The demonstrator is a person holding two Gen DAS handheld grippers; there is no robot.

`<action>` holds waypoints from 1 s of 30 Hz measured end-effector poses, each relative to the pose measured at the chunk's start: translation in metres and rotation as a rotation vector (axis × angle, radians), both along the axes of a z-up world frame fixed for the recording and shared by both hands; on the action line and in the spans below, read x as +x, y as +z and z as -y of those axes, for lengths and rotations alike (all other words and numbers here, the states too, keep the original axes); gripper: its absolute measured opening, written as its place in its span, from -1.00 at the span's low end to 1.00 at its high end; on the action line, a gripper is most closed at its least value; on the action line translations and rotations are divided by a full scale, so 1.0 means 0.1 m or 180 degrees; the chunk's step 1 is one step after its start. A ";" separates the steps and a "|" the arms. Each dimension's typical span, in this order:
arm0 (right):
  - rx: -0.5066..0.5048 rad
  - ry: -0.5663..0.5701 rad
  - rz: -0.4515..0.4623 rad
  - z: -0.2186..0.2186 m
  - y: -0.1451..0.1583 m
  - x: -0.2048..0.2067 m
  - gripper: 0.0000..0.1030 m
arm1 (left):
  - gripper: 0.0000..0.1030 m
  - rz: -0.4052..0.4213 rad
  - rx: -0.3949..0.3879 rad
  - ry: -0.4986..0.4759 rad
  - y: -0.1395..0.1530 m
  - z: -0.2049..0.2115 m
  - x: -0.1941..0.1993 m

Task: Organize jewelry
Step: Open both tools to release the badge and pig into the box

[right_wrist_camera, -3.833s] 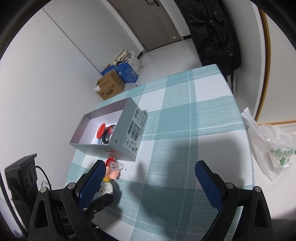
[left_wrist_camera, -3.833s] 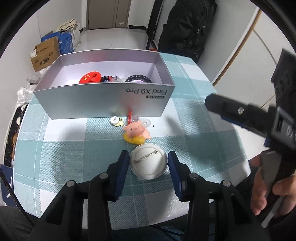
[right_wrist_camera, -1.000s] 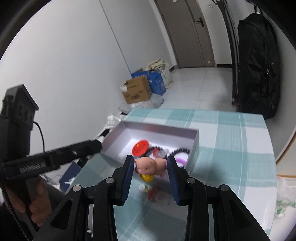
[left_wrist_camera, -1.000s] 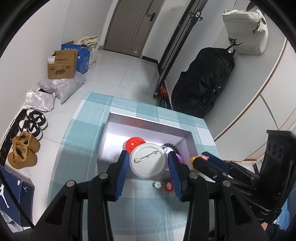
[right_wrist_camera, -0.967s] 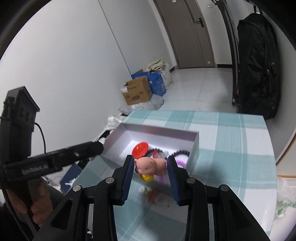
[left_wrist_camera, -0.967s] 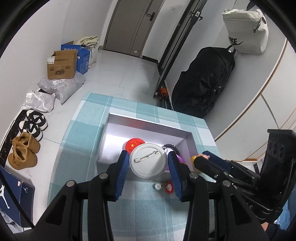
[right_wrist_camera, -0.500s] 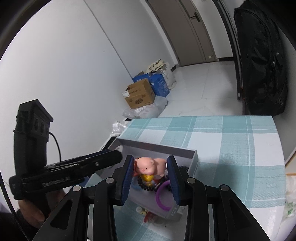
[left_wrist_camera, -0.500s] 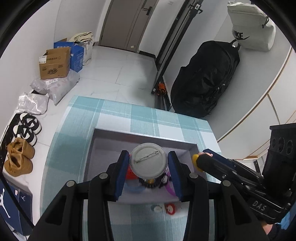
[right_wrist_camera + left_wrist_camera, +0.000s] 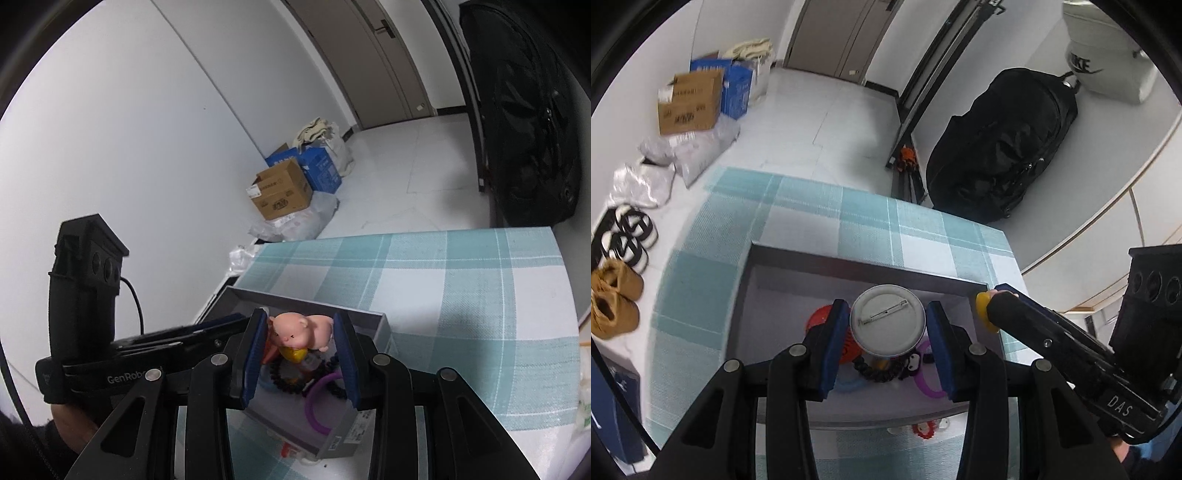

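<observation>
My left gripper (image 9: 887, 325) is shut on a round silver pin badge (image 9: 887, 325), back side up, held over the open silver box (image 9: 798, 266). My right gripper (image 9: 300, 334) is shut on a pink pig figure (image 9: 300, 332) with a yellow base, held over the same box (image 9: 365, 321). Inside the box lie a red badge (image 9: 818, 319), a black bead bracelet (image 9: 877, 373) and a purple ring (image 9: 929, 382). The right gripper also shows in the left wrist view (image 9: 988, 308), at the box's right wall.
The box stands on a table with a teal-and-white checked cloth (image 9: 871, 218). Small trinkets (image 9: 923, 430) lie on the cloth in front of the box. A black bag (image 9: 1001, 147), cardboard boxes (image 9: 689, 103) and shoes (image 9: 613, 299) are on the floor beyond.
Both grippers have moved forward and lower over the box with their items still held. The box looks larger and closer in both views.
</observation>
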State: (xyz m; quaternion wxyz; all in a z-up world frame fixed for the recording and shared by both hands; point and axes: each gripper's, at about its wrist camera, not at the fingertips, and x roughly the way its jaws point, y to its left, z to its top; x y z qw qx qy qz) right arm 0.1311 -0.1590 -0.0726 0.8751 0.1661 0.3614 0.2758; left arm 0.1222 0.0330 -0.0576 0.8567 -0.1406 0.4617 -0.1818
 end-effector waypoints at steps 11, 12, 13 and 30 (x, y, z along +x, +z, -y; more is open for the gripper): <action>-0.0066 -0.0056 -0.0136 0.01 -0.06 0.01 -0.24 | -0.06 -0.0164 -0.0152 -0.0109 -0.02 0.01 0.03; -0.0050 -0.0077 -0.0129 0.03 -0.05 0.01 -0.13 | 0.03 -0.0131 -0.0161 -0.0110 -0.01 0.01 0.01; -0.0033 -0.0095 -0.0116 0.05 -0.05 0.00 -0.01 | 0.09 -0.0093 -0.0187 -0.0112 0.00 0.00 0.00; -0.0019 -0.0180 0.0008 0.13 -0.01 -0.13 0.34 | 0.12 0.0166 0.0087 0.0061 0.08 -0.01 -0.21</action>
